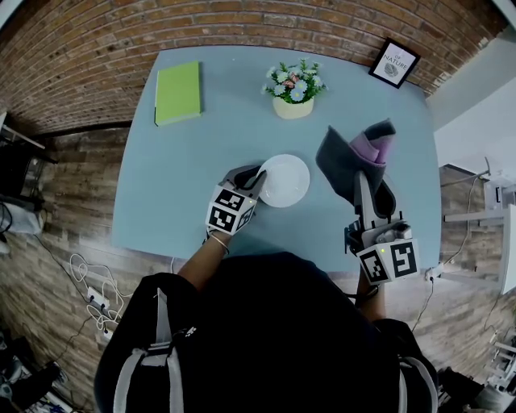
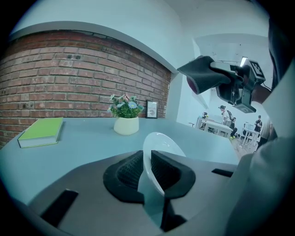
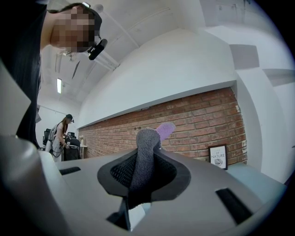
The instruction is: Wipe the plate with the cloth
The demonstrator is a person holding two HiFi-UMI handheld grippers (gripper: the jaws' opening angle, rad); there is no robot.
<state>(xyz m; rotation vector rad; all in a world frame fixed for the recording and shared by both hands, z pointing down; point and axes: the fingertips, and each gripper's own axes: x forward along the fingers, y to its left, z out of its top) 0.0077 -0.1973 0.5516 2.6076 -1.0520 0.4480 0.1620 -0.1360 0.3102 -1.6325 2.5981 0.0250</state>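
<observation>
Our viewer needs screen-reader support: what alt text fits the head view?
From above, a person's left gripper grips a white plate by its rim while the right gripper holds a grey and purple cloth beside it. Below is a pale blue table with a green book, potted flowers and a framed picture.

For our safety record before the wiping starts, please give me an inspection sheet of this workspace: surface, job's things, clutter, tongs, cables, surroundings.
Surface: blue table standing on a wooden floor.
Job's things: white plate near the table's middle; grey and purple cloth held up to its right, apart from it.
Clutter: green book, flower pot and picture frame along the far edge.
Tongs: left tongs shut on the plate's rim; right tongs shut on the cloth.
Cables: white cables on the floor left of the table.
Surroundings: brick wall behind; people far off.
</observation>
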